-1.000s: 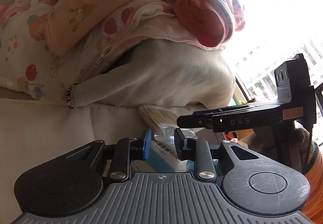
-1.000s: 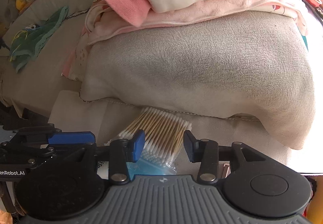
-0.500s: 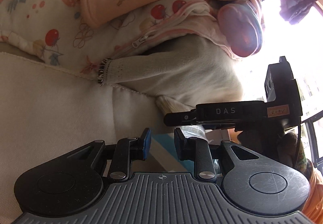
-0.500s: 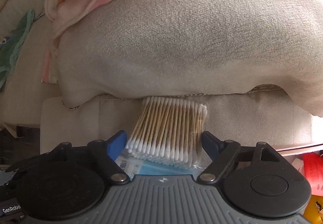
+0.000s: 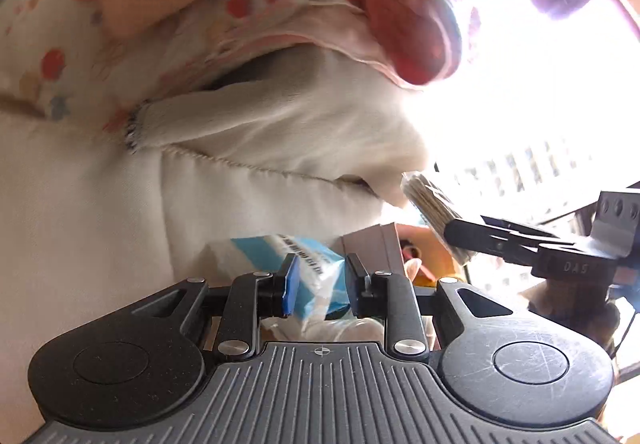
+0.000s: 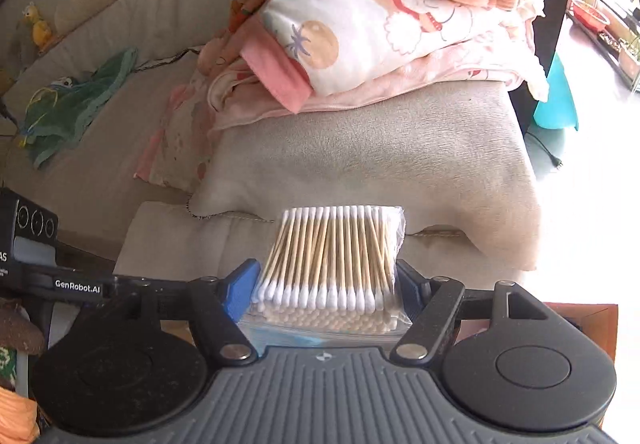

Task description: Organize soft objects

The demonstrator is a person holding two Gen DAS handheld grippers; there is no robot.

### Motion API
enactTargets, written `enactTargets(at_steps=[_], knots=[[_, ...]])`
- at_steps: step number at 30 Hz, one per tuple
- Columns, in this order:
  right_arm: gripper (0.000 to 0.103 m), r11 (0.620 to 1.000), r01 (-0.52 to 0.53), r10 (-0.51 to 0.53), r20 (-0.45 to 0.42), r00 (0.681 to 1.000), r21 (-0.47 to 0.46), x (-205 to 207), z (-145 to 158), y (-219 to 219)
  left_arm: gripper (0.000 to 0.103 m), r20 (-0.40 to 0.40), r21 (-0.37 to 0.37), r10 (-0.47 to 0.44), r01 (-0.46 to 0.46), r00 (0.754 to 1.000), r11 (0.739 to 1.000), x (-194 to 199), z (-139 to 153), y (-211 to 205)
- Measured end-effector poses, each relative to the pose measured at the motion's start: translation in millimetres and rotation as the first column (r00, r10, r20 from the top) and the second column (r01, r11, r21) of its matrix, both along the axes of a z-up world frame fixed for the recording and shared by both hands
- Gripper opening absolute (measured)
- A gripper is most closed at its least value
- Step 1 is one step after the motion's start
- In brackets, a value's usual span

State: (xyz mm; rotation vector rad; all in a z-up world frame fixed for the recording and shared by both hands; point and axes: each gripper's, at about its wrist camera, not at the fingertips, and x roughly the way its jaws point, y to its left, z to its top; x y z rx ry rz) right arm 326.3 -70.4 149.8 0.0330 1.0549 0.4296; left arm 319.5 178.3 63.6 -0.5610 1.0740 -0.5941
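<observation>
Half-hidden blue packet in left tongs, blurred

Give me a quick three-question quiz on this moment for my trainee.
1. True or false: the right gripper holds a cotton swab pack.
2. The folded baby clothes rest on: A) a grey cushion; B) a wooden chair; C) a metal tray.
3. What sits between the left gripper's fingers?

Key: 1 true, its jaws have just been closing, with the pack between them. 2 A. 3 a blue-and-white packet.
</observation>
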Motion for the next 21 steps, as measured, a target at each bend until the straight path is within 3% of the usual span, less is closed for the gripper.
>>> enactTargets(at_steps=[2,3,5,6,9,11,13,14,17,19,20,21], knots=[[0.072,1.0,-0.002,0.002,0.011,1.0,0.005,-4.5,12.5,-14.4,0.027,0.047,0.14,-0.121,0.114,0.992,0.984,8.8,23.0,-32.4],[0.072,1.0,-0.001,0.001,0.018,1.0,0.003,-7.2,15.8,-17.7,0.027,0.065,0.239,-0.201,0.181,0.977,0.954,13.1,34.6,-54.4],[0.072,1.0,0.007,-0.007,0.039,0.999,0.002,-14.8,22.8,-28.5,0.027,0.081,0.451,-0.364,0.291,0.928,0.844,13.6,50.2,-100.1],[0.072,1.0,0.01,-0.01,0.045,0.999,0.005,-16.7,24.5,-32.3,0.027,0.072,0.561,-0.453,0.339,0.889,0.755,12.3,53.3,-125.6],[0.072,0.999,0.028,-0.03,0.047,0.998,0.041,-26.1,23.0,-50.0,0.027,-0.026,0.713,-0.606,0.44,0.795,0.546,7.6,43.9,-171.4],[0.072,0.997,0.041,-0.044,0.046,0.998,0.065,-28.6,18.0,-59.3,0.027,-0.117,0.768,-0.65,0.484,0.751,0.421,7.0,27.9,-190.7],[0.072,0.995,0.053,-0.057,0.049,0.997,0.081,-31.1,15.8,-72.6,0.02,-0.135,0.798,-0.658,0.475,0.741,0.371,7.3,20.6,-195.3],[0.072,0.995,0.056,-0.06,0.05,0.997,0.087,-31.9,15.3,-77.6,0.019,-0.127,0.806,-0.65,0.46,0.749,0.373,7.7,21.4,-192.3],[0.072,0.992,0.071,-0.076,0.051,0.996,0.1,-33.1,8.5,-91.8,0.021,-0.047,0.851,-0.575,0.334,0.817,0.405,29.1,28.5,-180.4],[0.072,0.991,0.082,-0.088,0.051,0.995,0.109,-35.0,5.6,-100.1,0.021,0.019,0.901,-0.528,0.214,0.849,0.377,42.7,28.4,-171.7],[0.072,0.99,0.085,-0.092,0.052,0.994,0.113,-36.1,4.7,-103.5,0.021,0.051,0.926,-0.5,0.147,0.865,0.349,50.9,26.4,-165.6],[0.072,0.989,0.086,-0.093,0.053,0.994,0.117,-37.0,4.0,-105.7,0.009,0.061,0.927,-0.487,0.131,0.871,0.352,56.3,24.9,-159.6]])
